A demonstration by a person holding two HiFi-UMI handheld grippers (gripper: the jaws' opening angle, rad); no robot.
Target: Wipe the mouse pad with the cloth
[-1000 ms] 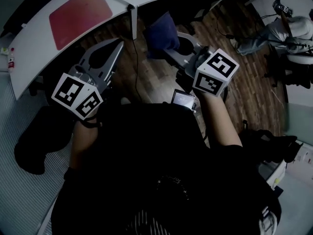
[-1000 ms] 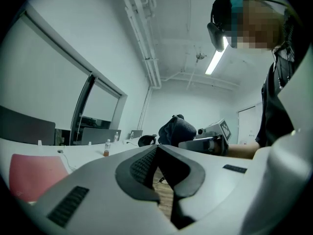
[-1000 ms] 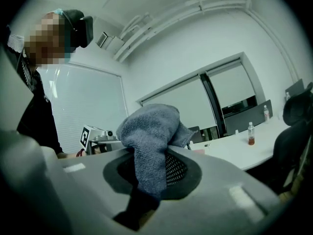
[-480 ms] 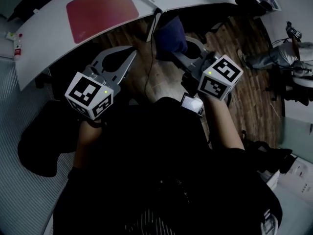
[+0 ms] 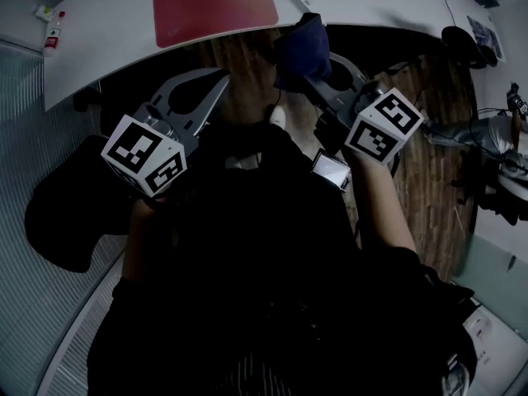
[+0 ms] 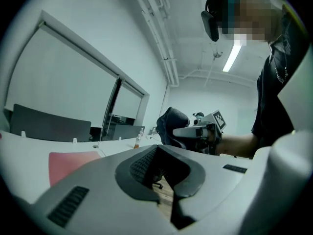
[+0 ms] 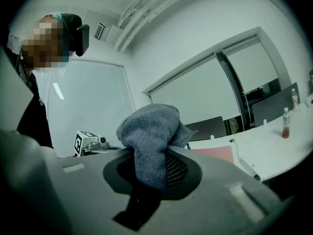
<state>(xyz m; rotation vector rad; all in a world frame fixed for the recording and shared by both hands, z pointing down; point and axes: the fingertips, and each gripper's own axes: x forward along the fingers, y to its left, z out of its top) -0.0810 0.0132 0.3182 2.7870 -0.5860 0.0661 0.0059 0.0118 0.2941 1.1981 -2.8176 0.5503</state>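
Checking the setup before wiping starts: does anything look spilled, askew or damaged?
Nothing stands out. The mouse pad lies flat on the desk, and the cloth sits bunched in the right gripper, not yet on the pad.

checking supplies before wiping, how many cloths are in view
1: the dark blue terry cloth, clamped in the right gripper near the white desk. Others may be hidden.

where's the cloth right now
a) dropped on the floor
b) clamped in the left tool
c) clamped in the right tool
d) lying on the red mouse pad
c, the cloth is pinched between the jaws of the right tool, held short of the desk, and the mouse pad has nothing on it.
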